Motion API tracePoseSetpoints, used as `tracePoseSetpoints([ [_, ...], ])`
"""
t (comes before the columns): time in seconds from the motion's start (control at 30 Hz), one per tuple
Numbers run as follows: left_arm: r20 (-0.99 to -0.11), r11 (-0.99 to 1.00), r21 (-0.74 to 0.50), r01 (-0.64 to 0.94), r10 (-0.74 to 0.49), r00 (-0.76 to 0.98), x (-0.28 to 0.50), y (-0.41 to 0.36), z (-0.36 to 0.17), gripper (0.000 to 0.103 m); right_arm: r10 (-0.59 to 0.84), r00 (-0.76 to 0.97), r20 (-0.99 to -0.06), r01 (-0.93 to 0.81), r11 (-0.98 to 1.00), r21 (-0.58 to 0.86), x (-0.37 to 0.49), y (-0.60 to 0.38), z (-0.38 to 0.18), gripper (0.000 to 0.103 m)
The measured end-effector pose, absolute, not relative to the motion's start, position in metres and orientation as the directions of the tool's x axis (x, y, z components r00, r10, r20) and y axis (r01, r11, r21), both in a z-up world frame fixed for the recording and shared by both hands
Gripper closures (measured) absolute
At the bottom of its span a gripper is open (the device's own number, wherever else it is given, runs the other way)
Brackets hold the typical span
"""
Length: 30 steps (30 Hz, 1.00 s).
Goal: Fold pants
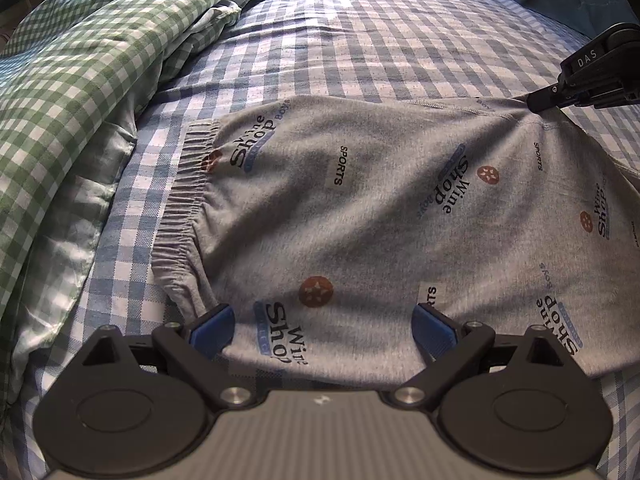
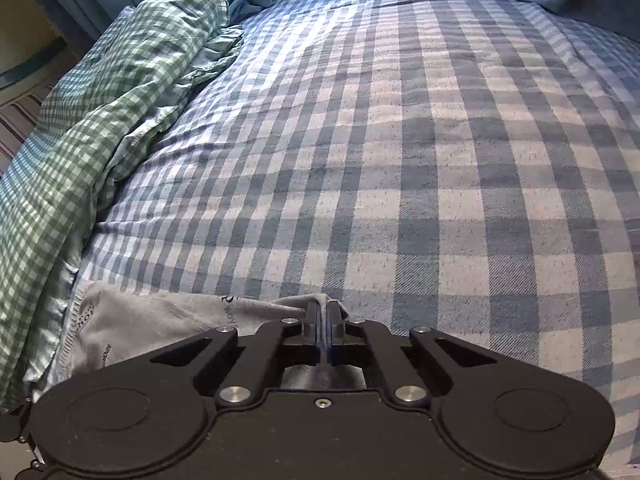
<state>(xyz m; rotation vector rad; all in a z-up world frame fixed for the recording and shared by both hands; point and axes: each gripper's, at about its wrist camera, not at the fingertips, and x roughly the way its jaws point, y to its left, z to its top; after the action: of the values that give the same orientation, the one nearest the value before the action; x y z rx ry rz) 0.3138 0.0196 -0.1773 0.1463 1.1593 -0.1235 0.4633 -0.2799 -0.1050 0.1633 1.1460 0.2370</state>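
From the left wrist, the grey pants (image 1: 380, 208) lie spread on the blue checked bed (image 1: 360, 48), and the left tongs (image 1: 324, 330) gape wide over their near edge, holding nothing. From the right wrist, the right tongs (image 2: 322, 316) are squeezed together on a bunched bit of the pants (image 2: 160, 320), beside a green checked blanket (image 2: 100, 120)

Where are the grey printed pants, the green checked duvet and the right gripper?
Grey printed pants (image 1: 360, 208): left wrist view, middle of the cloth.
Green checked duvet (image 1: 80, 80): left wrist view, bunched folds.
Right gripper (image 2: 322, 312): right wrist view, between fingertips shut on a pinch of the pants.
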Motion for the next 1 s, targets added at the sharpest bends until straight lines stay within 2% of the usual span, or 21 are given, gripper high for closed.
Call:
tracePoseSetpoints([
  [0.07, -0.923, 0.984, 0.051, 0.173, -0.02, 0.384, 0.316, 0.02, -0.177, 0.004, 0.264, 0.394, -0.881, -0.098, 0.965, 0.245, 0.465, -0.28, -0.108, 0.101],
  [0.13, -0.928, 0.984, 0.052, 0.172, -0.016, 0.371, 0.317, 0.02, -0.175, 0.004, 0.26, 0.396, -0.881, -0.112, 0.966, 0.235, 0.463, -0.277, -0.106, 0.091],
  [0.2, -0.932, 0.984, 0.054, 0.168, -0.01, 0.361, 0.318, 0.02, -0.172, 0.004, 0.223, 0.426, -0.877, -0.129, 0.974, 0.185, 0.456, -0.277, -0.096, 0.068],
  [0.27, -0.933, 0.986, 0.052, 0.158, -0.009, 0.361, 0.317, 0.021, -0.167, 0.004, 0.188, 0.469, -0.863, -0.148, 0.98, 0.133, 0.439, -0.278, -0.082, 0.059],
  [0.33, -0.933, 0.989, 0.045, 0.144, -0.01, 0.361, 0.315, 0.02, -0.164, 0.004, 0.161, 0.505, -0.848, -0.143, 0.984, 0.102, 0.415, -0.282, -0.07, 0.043],
  [0.37, -0.934, 0.99, 0.041, 0.136, -0.01, 0.358, 0.314, 0.02, -0.162, 0.004, 0.142, 0.52, -0.842, -0.14, 0.987, 0.08, 0.401, -0.283, -0.065, 0.031],
  [0.43, -0.935, 0.991, 0.043, 0.128, -0.005, 0.354, 0.311, 0.018, -0.161, 0.004, 0.097, 0.539, -0.836, -0.135, 0.99, 0.028, 0.364, -0.287, -0.061, 0.019],
  [0.6, -0.944, 0.979, 0.123, 0.164, 0.064, 0.325, 0.298, 0.004, -0.171, 0.003, 0.02, 0.506, -0.862, -0.065, 0.998, -0.015, 0.276, -0.307, -0.075, 0.011],
  [0.8, -0.95, 0.979, 0.165, 0.123, 0.124, 0.288, 0.288, 0.006, -0.17, 0.001, -0.133, 0.436, -0.89, 0.125, 0.988, -0.086, 0.199, -0.365, -0.103, 0.01],
  [1.0, -0.935, 0.971, 0.219, 0.099, 0.179, 0.307, 0.273, -0.023, -0.148, 0.001, -0.249, 0.464, -0.85, 0.304, 0.946, -0.111, 0.151, -0.447, -0.094, 0.009],
])
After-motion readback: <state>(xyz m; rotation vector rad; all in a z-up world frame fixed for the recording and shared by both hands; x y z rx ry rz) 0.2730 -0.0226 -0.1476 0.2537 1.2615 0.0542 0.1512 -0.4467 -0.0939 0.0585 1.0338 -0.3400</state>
